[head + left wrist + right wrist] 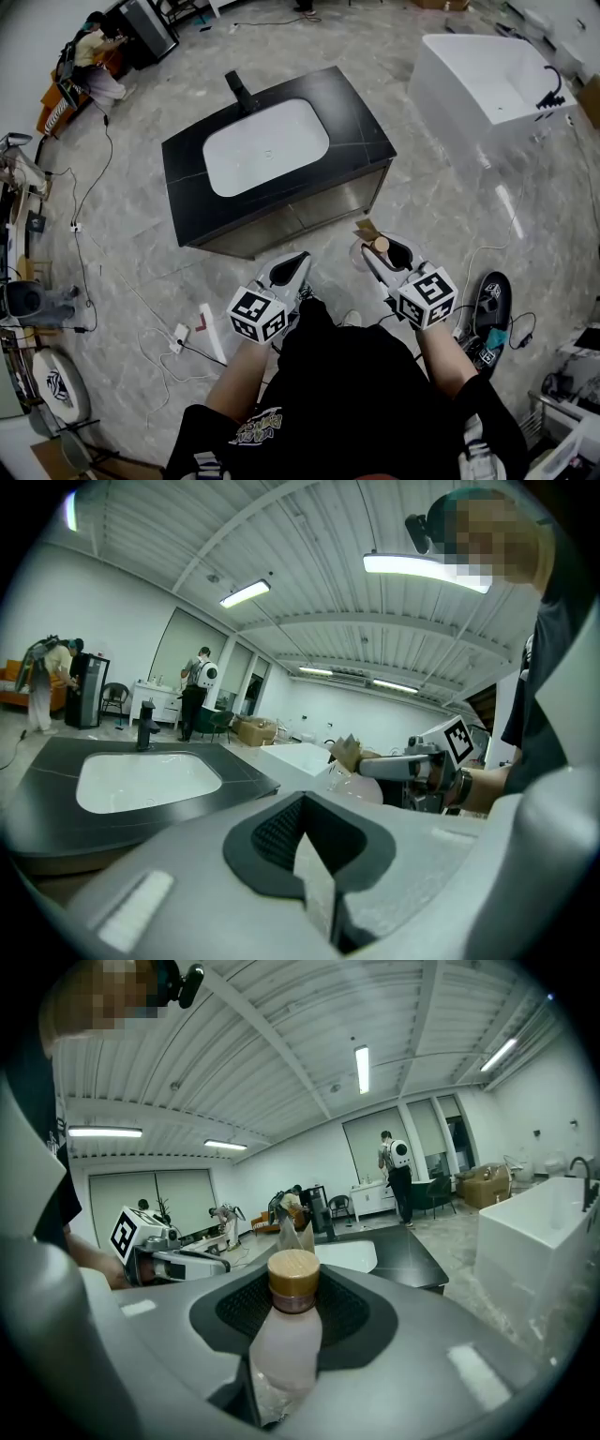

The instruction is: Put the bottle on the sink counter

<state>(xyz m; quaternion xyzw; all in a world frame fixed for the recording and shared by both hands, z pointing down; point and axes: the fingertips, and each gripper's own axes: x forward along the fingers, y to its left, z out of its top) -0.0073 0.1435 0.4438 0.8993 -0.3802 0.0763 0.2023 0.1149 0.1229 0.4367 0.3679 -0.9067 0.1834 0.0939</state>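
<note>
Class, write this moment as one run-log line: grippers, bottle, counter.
right gripper: shut on bottle | left gripper: shut, empty | sink counter: ahead, bottle not yet on it

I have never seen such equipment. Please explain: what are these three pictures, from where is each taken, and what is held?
No robot: a person holds a grey claw in each hand. The head view comes from a camera on the person's head, looking down; the two gripper views from cameras on the claws. The right claw grips a pale pink plastic bottle with a tan cap. The left claw is shut and empty. Ahead stands a black sink counter with a white basin and a black tap.
</note>
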